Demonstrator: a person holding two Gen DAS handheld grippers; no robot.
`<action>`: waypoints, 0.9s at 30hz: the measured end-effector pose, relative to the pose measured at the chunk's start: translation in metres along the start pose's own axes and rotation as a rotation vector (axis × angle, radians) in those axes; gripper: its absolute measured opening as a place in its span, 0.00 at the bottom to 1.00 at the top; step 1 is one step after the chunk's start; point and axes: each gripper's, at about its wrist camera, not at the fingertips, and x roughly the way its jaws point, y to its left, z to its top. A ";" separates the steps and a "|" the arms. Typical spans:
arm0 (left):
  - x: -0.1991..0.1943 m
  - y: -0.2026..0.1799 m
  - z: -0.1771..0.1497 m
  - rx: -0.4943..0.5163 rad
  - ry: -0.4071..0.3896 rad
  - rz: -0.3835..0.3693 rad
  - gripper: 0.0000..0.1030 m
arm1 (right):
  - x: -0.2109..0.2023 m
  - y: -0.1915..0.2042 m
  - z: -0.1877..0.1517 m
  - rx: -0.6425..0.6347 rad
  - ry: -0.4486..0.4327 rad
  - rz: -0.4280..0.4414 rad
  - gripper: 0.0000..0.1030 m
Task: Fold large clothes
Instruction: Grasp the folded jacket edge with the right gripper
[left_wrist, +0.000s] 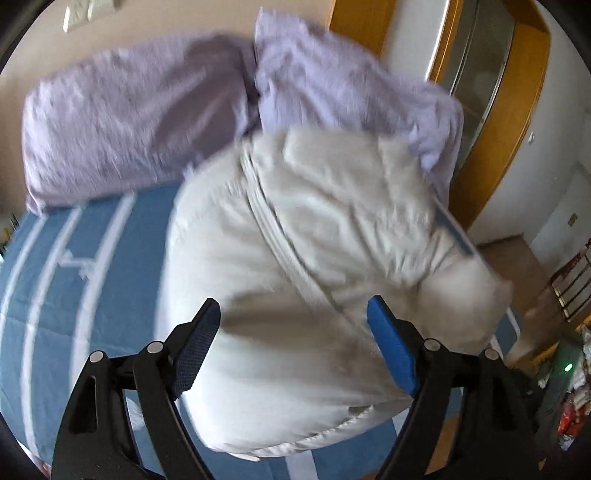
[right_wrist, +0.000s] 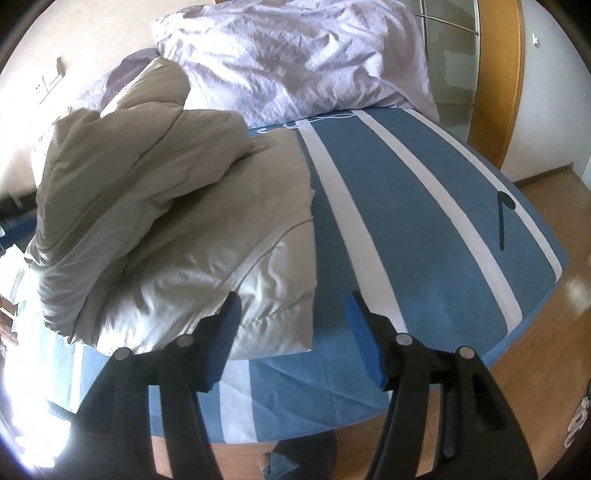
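A pale cream padded jacket (left_wrist: 314, 240) with a zip down its front lies bunched on the blue striped bed cover (left_wrist: 74, 277). My left gripper (left_wrist: 293, 306) hovers over its lower part, jaws wide open, the fabric below and between them but not pinched. In the right wrist view the jacket (right_wrist: 166, 221) is partly folded, one thick layer heaped over another. My right gripper (right_wrist: 293, 301) is open just above the jacket's near right corner and hem, with its right finger over the bare cover (right_wrist: 406, 221).
Lilac pillows (left_wrist: 129, 122) (right_wrist: 295, 62) lie at the head of the bed behind the jacket. A thin dark object (right_wrist: 504, 218) rests on the cover near the right edge. Wooden floor (right_wrist: 535, 350) and a wooden door frame (left_wrist: 517, 110) border the bed.
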 end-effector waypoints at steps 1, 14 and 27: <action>0.004 -0.003 -0.003 0.007 -0.002 0.004 0.80 | 0.000 -0.002 0.001 0.004 -0.001 -0.004 0.58; 0.033 -0.044 -0.017 0.077 0.020 -0.034 0.80 | -0.012 -0.041 0.021 0.088 -0.053 -0.056 0.58; 0.043 -0.069 -0.028 0.149 0.042 -0.089 0.80 | -0.024 -0.012 0.078 0.020 -0.104 0.047 0.58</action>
